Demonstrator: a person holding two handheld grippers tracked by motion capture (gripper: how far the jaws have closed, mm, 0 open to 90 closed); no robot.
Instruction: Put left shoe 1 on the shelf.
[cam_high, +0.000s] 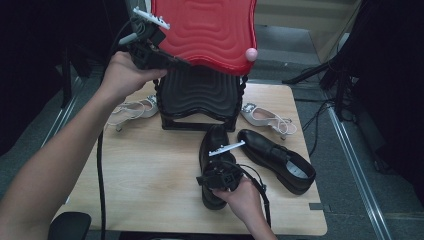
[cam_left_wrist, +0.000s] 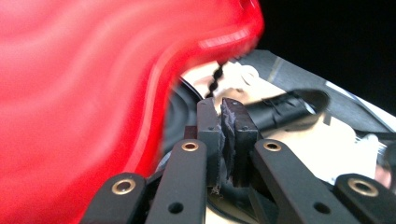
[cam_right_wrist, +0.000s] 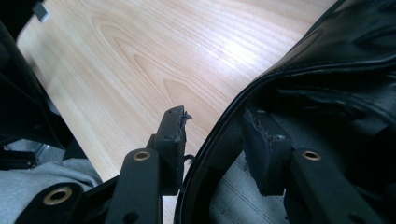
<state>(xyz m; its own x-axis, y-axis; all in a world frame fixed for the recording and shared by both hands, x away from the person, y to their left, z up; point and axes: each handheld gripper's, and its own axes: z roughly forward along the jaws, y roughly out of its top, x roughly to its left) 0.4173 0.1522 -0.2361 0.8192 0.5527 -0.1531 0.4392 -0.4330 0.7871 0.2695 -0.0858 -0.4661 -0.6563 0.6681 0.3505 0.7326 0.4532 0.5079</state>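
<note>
At the far middle of the wooden table (cam_high: 150, 165) stands a black ribbed shoe box (cam_high: 199, 97), and its red ribbed lid (cam_high: 205, 30) is lifted well above it, tilted. The left gripper (cam_high: 150, 52) is at the lid's left near corner, gripped in the person's left hand (cam_high: 125, 75). In the left gripper view its pads (cam_left_wrist: 233, 135) are pressed together with nothing visible between them, the red lid blurred close along the left; whether they pinch the lid's edge cannot be told.

Nearer, right of centre, lie two black leather shoes. The right gripper (cam_high: 220, 172) sits over the heel opening of the left black shoe (cam_high: 214, 145). In the right gripper view the jaws are spread, straddling the shoe's collar rim (cam_right_wrist: 219, 140): one pad outside above the wood, the other inside over the insole, neither clamped. The right black shoe (cam_high: 277, 160) lies just beside it. A white heeled sandal (cam_high: 132, 110) lies left of the box, another (cam_high: 267, 117) right of it.
</note>
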